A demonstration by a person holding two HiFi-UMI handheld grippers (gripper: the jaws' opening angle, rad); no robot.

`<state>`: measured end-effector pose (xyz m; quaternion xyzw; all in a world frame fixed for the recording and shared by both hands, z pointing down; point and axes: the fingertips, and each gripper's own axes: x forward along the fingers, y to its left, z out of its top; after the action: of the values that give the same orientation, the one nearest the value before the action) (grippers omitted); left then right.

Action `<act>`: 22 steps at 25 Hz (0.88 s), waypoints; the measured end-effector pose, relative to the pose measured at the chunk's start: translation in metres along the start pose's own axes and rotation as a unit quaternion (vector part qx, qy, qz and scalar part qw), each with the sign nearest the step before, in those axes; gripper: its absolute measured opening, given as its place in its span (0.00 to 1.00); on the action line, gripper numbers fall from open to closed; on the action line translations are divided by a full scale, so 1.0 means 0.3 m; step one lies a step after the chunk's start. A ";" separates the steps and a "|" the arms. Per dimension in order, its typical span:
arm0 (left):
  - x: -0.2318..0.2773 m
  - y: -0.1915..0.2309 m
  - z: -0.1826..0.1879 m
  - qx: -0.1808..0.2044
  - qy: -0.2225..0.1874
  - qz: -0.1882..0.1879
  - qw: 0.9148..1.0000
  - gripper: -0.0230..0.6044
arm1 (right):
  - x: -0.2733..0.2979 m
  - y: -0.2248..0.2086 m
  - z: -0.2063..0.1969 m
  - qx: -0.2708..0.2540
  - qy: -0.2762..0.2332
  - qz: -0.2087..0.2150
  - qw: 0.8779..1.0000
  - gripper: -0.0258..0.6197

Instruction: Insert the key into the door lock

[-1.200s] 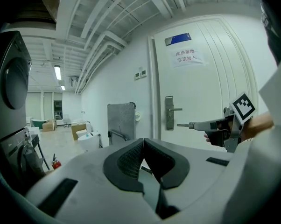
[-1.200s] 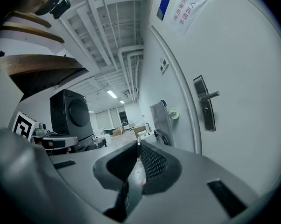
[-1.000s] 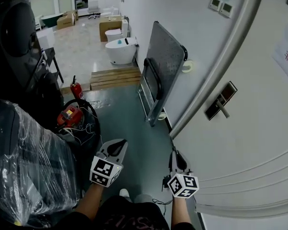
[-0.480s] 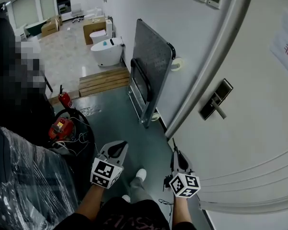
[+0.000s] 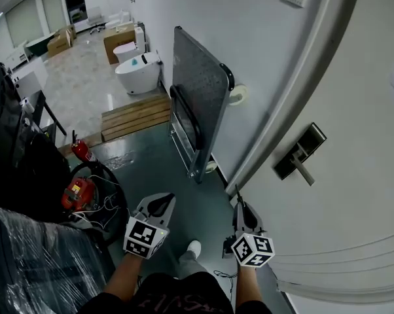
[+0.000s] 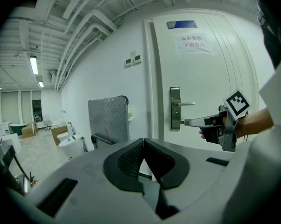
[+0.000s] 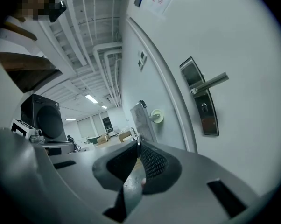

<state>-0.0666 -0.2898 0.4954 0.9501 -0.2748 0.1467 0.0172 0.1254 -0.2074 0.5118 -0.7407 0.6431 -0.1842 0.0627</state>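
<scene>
So we've got the slim silver key (image 5: 236,192) pinched in the right gripper (image 5: 239,206). Its fingers are closed on it, and the tip pokes out towards the white panelled door (image 5: 354,201). The left gripper (image 5: 159,205) has its fingers pressed together with nothing between them, and it hangs over the grey-green floor (image 5: 151,169).

The dark metal lock plate with its lever handle (image 5: 300,153) sits up and to the right of the key, well apart from it.

A grey folded platform trolley (image 5: 197,97) leans on the wall just left of the door frame, off to the side of the key's line to the lock. A round cream doorstop (image 5: 237,95) sits on the wall by its top corner. Further back are a wooden pallet (image 5: 135,116), white toilets (image 5: 137,72) and a red fire extinguisher (image 5: 81,150). A plastic-wrapped bundle (image 5: 40,260) fills the lower left.

Compared with a second ago, the trolley has slid left in the head view and the lock sits a bit lower. The red-lettered notice on the door has dropped out of frame, and our shoe (image 5: 194,247) has stepped forward.
</scene>
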 end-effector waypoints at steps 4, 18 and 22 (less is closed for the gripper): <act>0.137 0.049 0.031 0.003 0.010 -0.006 1.000 0.06 | 0.131 -0.061 0.044 0.011 0.001 -0.003 1.000 0.16; 0.506 0.012 0.168 0.032 0.015 -0.069 0.997 0.06 | 0.291 -0.290 0.162 0.071 -0.019 -0.032 0.997 0.16; 0.569 -0.029 0.198 0.045 0.012 -0.095 0.994 0.06 | 0.280 -0.333 0.174 0.079 -0.029 -0.048 0.995 0.16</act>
<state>0.0915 -0.3774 0.4881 0.9698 -0.1763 0.1682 -0.0081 0.2454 -0.2804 0.5125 -0.7682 0.5883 -0.2161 0.1309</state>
